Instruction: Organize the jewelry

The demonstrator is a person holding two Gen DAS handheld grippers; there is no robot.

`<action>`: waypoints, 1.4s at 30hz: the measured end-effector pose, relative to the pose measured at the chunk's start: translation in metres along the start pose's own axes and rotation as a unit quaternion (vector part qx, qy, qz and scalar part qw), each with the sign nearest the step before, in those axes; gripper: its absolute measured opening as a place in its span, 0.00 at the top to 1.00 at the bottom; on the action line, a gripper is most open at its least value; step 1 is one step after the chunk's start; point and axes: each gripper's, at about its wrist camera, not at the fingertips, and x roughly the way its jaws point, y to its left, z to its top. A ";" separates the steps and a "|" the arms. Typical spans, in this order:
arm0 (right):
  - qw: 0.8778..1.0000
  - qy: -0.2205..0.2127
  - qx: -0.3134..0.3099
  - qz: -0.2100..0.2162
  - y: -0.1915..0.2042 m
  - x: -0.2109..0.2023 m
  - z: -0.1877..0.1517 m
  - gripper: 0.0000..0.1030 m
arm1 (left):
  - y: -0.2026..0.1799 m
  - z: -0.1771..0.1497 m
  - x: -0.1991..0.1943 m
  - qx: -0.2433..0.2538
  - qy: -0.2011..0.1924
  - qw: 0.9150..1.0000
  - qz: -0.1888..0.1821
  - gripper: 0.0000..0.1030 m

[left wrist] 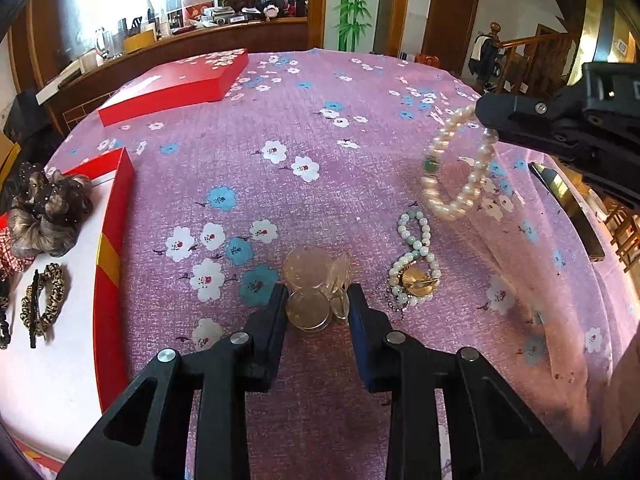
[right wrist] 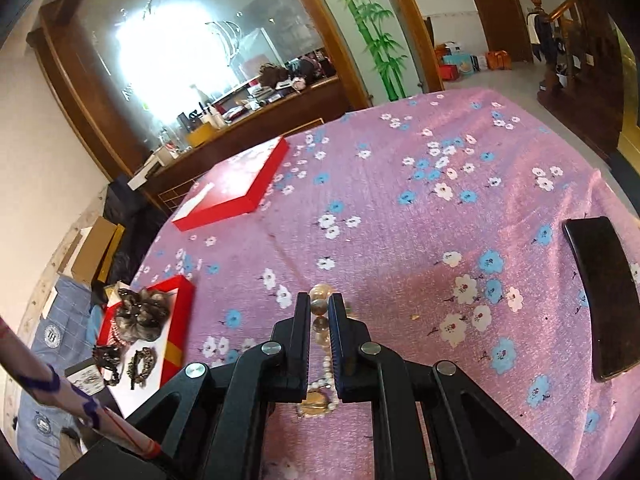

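Pink cloth printed with white and blue flowers (left wrist: 320, 184) covers the table, with a wooden counter and a bamboo mural behind it. From the left wrist camera, the left gripper (left wrist: 318, 300) points down at a stack of clear, pale round discs (left wrist: 310, 292) on the near cloth; its jaws stand on either side of the stack, and whether the pads press on it cannot be told. Just right of the discs lies a pale green bead necklace with a gold fan-shaped pendant (left wrist: 414, 264). At the far right the right gripper (left wrist: 486, 118) is pressed together on a cream pearl bracelet with one green bead (left wrist: 456, 168), which hangs clear above the cloth. An open red box with a white floor (left wrist: 114, 240) at the left holds brown hair scrunchies (left wrist: 44, 216), and a closed red flat box (left wrist: 176, 88) lies farther off. From the right wrist camera, the right gripper (right wrist: 319, 312) shows its fingers nearly together with pearly beads (right wrist: 320, 308) between them, and a black phone (right wrist: 600, 296) lies at the right.
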 end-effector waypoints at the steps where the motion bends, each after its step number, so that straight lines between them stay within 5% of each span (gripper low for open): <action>1: 1.000 0.000 -0.001 0.002 0.001 -0.001 -0.001 0.91 | 0.000 0.000 0.000 0.001 -0.004 1.000 0.001 0.73; 9: 0.999 0.008 -0.019 0.027 0.014 -0.001 -0.008 0.91 | 0.017 0.006 -0.033 -0.022 -0.103 0.992 0.063 0.73; 17: 0.999 0.015 -0.034 0.032 0.023 0.002 -0.015 0.91 | 0.019 0.006 -0.037 -0.017 -0.116 0.986 0.119 0.73; 42: 0.998 0.022 -0.042 0.033 0.028 0.006 -0.018 0.91 | 0.018 0.003 -0.044 -0.011 -0.138 0.979 0.148 0.73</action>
